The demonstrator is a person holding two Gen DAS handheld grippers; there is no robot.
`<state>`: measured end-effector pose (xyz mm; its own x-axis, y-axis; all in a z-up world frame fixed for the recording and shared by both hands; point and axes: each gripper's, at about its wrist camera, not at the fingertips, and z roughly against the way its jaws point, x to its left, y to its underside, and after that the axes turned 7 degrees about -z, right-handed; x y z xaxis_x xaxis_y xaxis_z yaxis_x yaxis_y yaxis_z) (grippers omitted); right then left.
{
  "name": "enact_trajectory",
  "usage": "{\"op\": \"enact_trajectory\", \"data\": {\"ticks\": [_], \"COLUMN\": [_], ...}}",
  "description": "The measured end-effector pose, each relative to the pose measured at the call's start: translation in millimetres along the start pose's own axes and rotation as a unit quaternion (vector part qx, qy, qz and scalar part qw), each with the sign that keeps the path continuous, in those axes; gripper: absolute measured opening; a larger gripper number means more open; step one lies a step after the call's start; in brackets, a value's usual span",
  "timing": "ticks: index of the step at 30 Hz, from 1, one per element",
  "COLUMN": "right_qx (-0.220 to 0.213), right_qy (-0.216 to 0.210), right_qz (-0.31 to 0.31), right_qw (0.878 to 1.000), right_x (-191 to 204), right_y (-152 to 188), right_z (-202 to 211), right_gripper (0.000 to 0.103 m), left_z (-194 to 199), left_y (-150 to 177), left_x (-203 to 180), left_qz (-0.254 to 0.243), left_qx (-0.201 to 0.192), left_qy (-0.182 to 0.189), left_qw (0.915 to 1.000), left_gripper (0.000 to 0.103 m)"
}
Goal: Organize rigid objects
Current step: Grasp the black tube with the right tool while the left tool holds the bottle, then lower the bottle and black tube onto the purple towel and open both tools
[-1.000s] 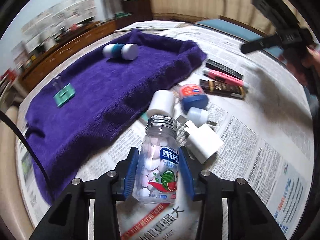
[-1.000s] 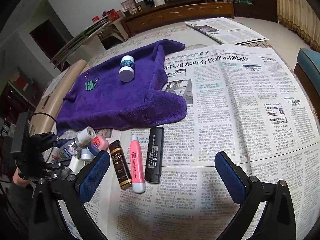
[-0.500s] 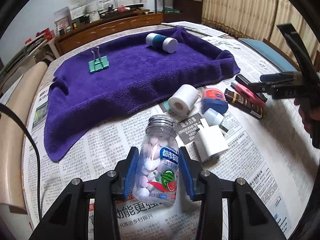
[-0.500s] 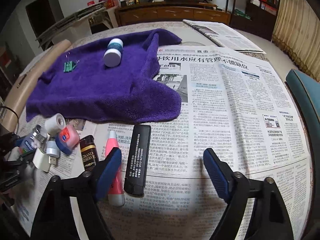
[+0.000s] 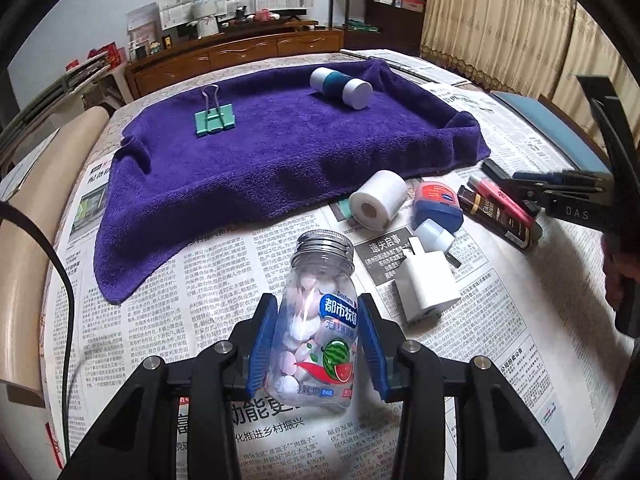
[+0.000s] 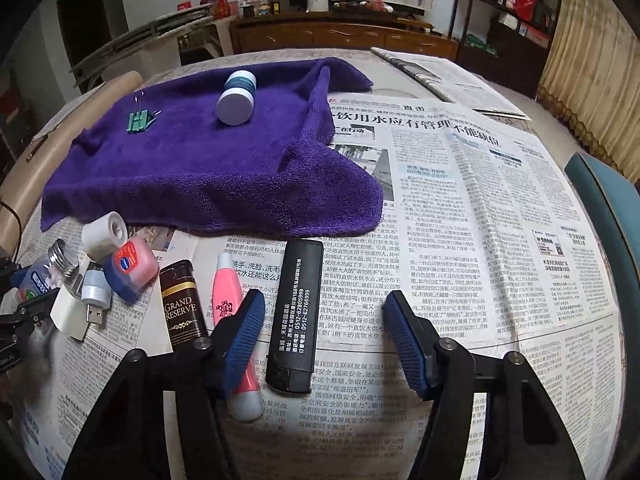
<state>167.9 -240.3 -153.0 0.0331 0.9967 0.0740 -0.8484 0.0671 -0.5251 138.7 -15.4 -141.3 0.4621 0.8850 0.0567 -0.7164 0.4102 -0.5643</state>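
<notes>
**Two on the towel, the rest still waiting**

The clear plastic candy bottle with a silver screw cap and watermelon label [image 5: 318, 328] sits pinched between the blue pads of the left gripper [image 5: 318, 346], tilted away from the camera over the newspaper-covered table [image 6: 500, 208], short of the purple terry towel [image 5: 280, 156]. It looks to be the piece in hand, presumably bound for the towel.

On the towel lie just two things, well apart: a mint-green binder clip with wire handles [image 5: 213, 119] and a white-and-teal cylindrical jar on its side [image 5: 341, 88]. If the towel is the collecting place, that is all that is done.

Still on the newspaper near the towel's edge is a loose cluster: a white roll of tape [image 5: 378, 200], a small red-and-blue tub [image 5: 437, 205], a pale blue USB stub [image 6: 94, 290], and a white wall charger cube [image 5: 428, 288]. Beside them lie a dark brown "Grand Reserve" bar [image 6: 182, 306], a pink tube with a white cap [image 6: 234, 328] and a black rectangular lighter with white print [image 6: 298, 312].

The right gripper [image 6: 324, 340] hangs spread wide over the lighter, one pad above the pink tube, gripping nothing. I would judge the job under halfway, seven pieces still off the towel.
</notes>
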Motion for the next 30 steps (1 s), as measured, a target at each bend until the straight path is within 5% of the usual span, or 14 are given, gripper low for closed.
{"op": "enact_trajectory", "data": {"ticks": [1,15,30], "right_qx": [-0.001,-0.012,-0.051], "right_qy": [-0.001,-0.045,-0.078], "right_qz": [0.0,-0.026,-0.014], "right_qw": [1.0,0.999,0.996], "right_x": [2.2,-8.6,9.3], "right_y": [1.1,-6.7,-55.1], "right_z": [2.5,21.0,54.9], "right_gripper": [0.022,0.021,0.021], "left_z": [0.6,17.3,53.9], "left_y": [0.9,1.0,-47.5], "left_x": [0.4,24.7,52.0], "left_qz": [0.001,0.055,0.059], "left_qx": [-0.001,-0.01,-0.052], "left_qy": [-0.001,-0.009,-0.031], "left_qw": [1.0,0.9984,0.9964], "left_gripper": [0.039,0.039,0.039]}}
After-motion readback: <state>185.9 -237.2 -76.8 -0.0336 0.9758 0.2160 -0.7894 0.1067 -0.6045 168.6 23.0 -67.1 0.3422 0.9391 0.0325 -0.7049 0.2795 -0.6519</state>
